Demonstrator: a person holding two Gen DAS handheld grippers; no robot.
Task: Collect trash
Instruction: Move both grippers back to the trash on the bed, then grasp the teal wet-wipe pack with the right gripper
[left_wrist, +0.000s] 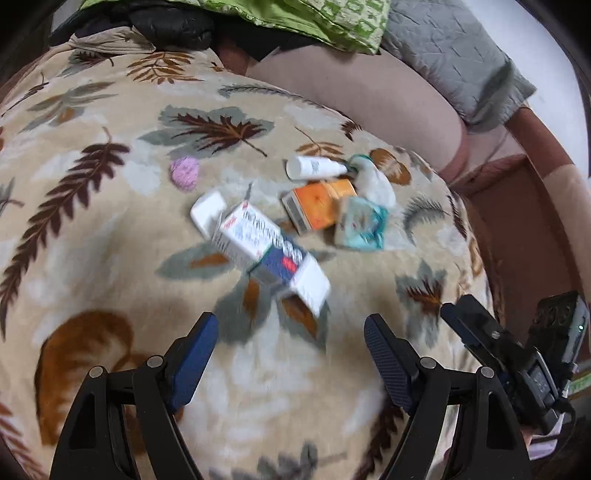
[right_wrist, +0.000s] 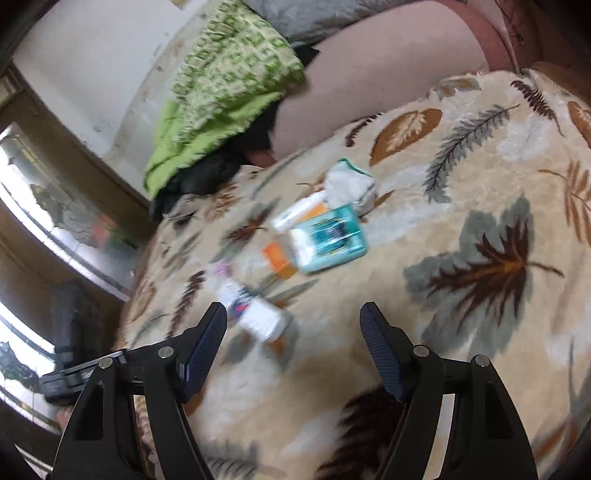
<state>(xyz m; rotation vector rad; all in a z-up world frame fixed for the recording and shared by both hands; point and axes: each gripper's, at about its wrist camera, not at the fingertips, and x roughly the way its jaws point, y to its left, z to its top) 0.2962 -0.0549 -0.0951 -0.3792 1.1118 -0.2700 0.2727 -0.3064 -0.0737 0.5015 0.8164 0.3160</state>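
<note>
Left wrist view, trash lot on a beige plush blanket printed with brown and grey leaves (left_wrist: 110, 229): one white cardboard medicine box with blue and red print (left_wrist: 266, 254), flaps open, lying at centre; one orange cardboard box (left_wrist: 314, 206) at its 1 o'clock, close by; one white plastic bottle on its side (left_wrist: 314, 168) at 12 o'clock of the orange box; one crumpled white wrapper with a green edge (left_wrist: 373, 181) touching the bottle's narrow end; one teal and white flat packet (left_wrist: 362, 225) at 3 o'clock of the orange box, touching it; one crumpled pink scrap (left_wrist: 184, 173) well apart at 10 o'clock of the medicine box. Left gripper (left_wrist: 291, 328), black frame with blue ribbed pads, jaws wide and nothing between them, hovering at 6 o'clock of the medicine box, not touching it. Right gripper (right_wrist: 293, 317), same make, jaws wide and empty; in its own view the medicine box (right_wrist: 255, 314) lies just beyond its left fingertip and the teal packet (right_wrist: 328, 238) at 12 o'clock. Surroundings: one green patterned cushion (left_wrist: 332, 18) and one grey quilted cushion (left_wrist: 450, 51) at 12 to 1 o'clock, on a pinkish-beige sofa seat (left_wrist: 388, 96). Both views are blurred.
</note>
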